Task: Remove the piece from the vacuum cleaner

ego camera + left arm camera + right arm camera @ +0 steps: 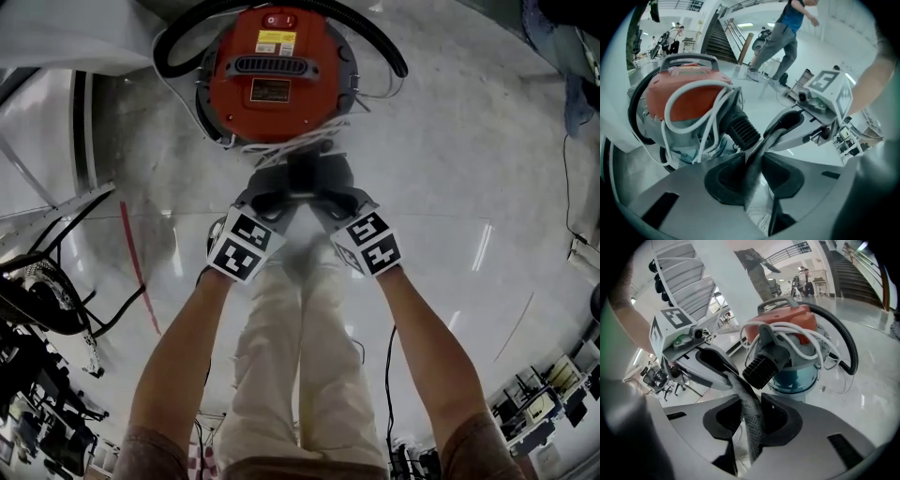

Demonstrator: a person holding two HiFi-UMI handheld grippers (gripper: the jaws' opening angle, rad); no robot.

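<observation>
From the head view, only the backs of the left gripper [286,186] and right gripper [326,186], close together just below the vacuum [272,80] on the floor [450,187]; the grip itself not visible there. In the left gripper view, jaws clenched on the piece [752,172], a grey textured strip stretching from these jaws across to the other gripper's. Same in the right gripper view: jaws pinched on that strip, rising leftward into the left gripper's jaws and passing in front of a black ribbed port [759,367] on the vacuum's side. Cannot tell whether the strip still joins the vacuum. Only in the gripper views: white cord [693,96] looped over the red lid, a grey handle [689,58] on top, and a blue-green drum [799,376] beneath, contents hidden. Only from the head: black hose [380,37] curving round the lid, pale trousers [300,356] between the forearms. Pale, glossy floor all round; behind, a staircase [717,42] and a walking person [785,33].
</observation>
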